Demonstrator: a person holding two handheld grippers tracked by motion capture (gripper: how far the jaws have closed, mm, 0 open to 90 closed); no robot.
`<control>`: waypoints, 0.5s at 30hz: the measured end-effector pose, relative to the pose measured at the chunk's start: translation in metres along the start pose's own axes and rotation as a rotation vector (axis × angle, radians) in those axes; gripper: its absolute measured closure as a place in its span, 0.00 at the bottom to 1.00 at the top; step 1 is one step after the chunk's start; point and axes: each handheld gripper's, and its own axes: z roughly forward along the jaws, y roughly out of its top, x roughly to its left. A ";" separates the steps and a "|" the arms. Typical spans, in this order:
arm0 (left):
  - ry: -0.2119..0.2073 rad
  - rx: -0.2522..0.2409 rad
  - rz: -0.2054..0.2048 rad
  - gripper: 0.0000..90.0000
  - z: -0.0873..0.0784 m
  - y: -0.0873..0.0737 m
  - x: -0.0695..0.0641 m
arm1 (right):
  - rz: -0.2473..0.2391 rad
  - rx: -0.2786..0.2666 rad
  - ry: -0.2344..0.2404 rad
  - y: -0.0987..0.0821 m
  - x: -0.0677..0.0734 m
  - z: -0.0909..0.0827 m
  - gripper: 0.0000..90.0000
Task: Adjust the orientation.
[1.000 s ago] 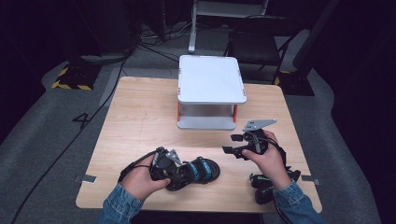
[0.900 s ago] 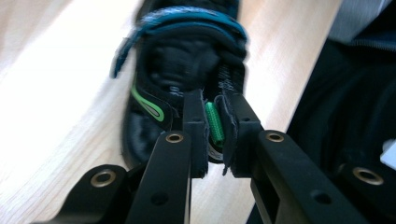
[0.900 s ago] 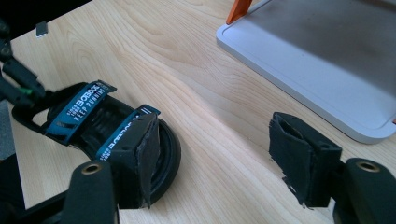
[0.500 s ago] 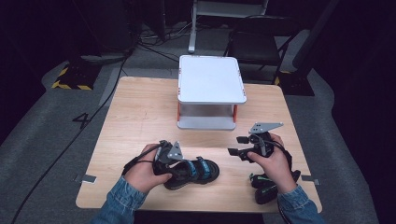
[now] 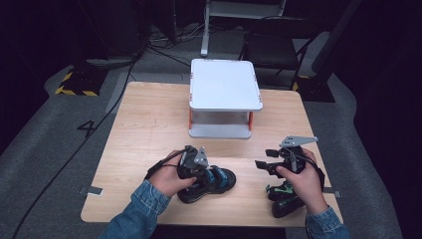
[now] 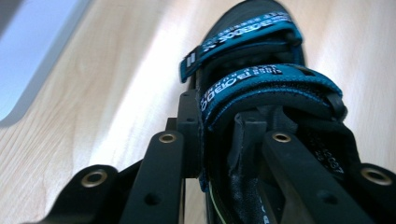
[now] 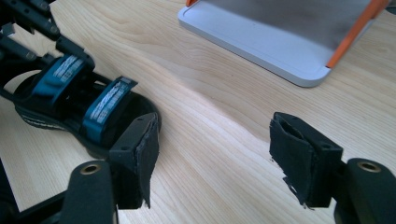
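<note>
A black sandal [image 5: 219, 180] with blue straps lies near the table's front edge, its toe pointing right. My left gripper [image 5: 197, 169] sits at its heel end, and its jaws have just been closing. In the left gripper view one jaw is outside the sandal's [image 6: 261, 79] side wall and the other inside, so the left gripper [image 6: 217, 119] is shut on that wall. My right gripper [image 5: 263, 162] hovers open over bare wood to the right. In its own view the right gripper [image 7: 217, 156] holds nothing, and the sandal [image 7: 88, 107] lies to the left.
A white two-level stand [image 5: 224, 84] with orange posts stands at the middle back of the wooden table [image 5: 149, 124]. A second black shoe [image 5: 284, 198] with green trim lies at the front right, partly under the right hand. Dark floor and cables surround the table.
My left gripper has shifted right and farther onto the sandal's heel end. The right gripper has drifted to the right, still open. The sandal has stayed about where it was.
</note>
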 end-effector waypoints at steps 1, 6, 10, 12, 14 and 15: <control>0.029 -0.059 -0.148 0.86 0.002 0.003 0.008 | 0.008 -0.004 -0.007 -0.002 -0.001 -0.004 0.37; 0.115 -0.143 -0.321 0.83 0.016 -0.001 0.029 | 0.022 -0.003 -0.023 -0.009 -0.002 -0.008 0.37; 0.117 -0.190 -0.354 0.71 0.031 -0.003 0.035 | 0.043 -0.002 -0.039 -0.015 -0.005 -0.014 0.37; 0.107 -0.192 -0.349 0.68 0.032 -0.001 0.033 | 0.049 -0.006 -0.045 -0.015 -0.006 -0.015 0.37; 0.110 -0.191 -0.338 0.66 0.031 -0.001 0.033 | 0.050 -0.009 -0.049 -0.017 -0.007 -0.018 0.37; 0.085 -0.218 -0.349 0.57 0.027 -0.001 0.032 | 0.052 -0.010 -0.051 -0.017 -0.007 -0.019 0.37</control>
